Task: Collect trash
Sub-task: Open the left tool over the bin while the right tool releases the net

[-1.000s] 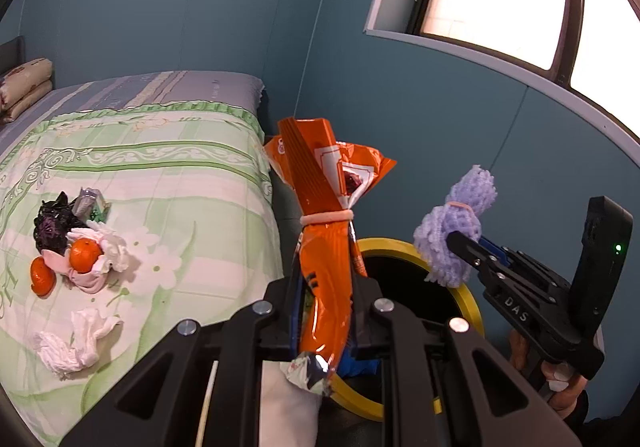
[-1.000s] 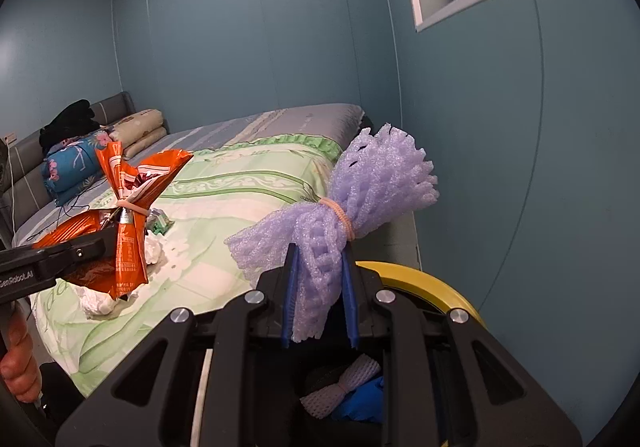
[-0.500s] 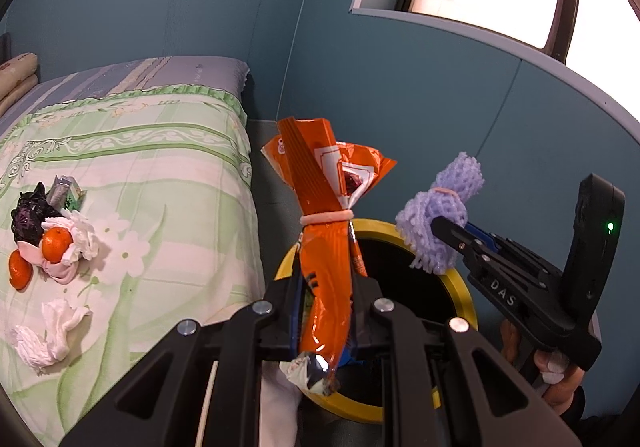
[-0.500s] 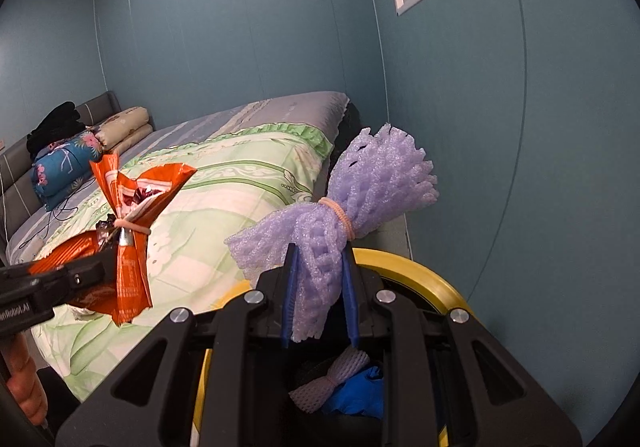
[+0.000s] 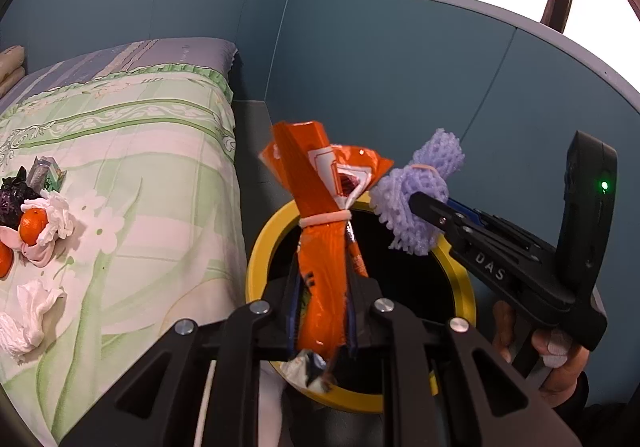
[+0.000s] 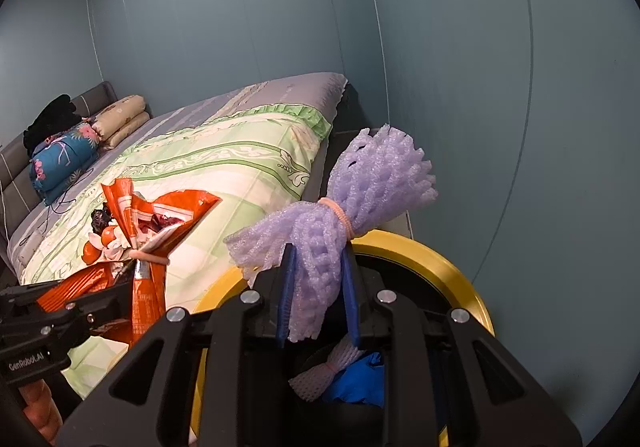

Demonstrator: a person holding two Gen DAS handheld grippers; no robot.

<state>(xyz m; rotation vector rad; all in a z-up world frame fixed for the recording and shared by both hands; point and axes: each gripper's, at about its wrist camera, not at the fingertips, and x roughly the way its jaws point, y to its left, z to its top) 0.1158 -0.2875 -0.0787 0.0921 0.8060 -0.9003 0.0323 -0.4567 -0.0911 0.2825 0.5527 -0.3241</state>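
Left wrist view: quilted green floral bedspread [image 5: 132, 167], then round yellow-rimmed bin [image 5: 256, 259] beside it. Left gripper [image 5: 322, 321] clamps a glossy crinkled orange snack bag [image 5: 324, 247], rubber-banded, over the bin. Right gripper [image 6: 318, 299] pinches a purple foam net [image 6: 352, 199], also banded, above the rim.

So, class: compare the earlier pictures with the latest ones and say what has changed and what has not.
Both grippers have come in over the yellow-rimmed black bin, which fills more of each view. The left gripper stays shut on the banded orange snack wrapper, the right gripper on the purple foam net. Nothing released.
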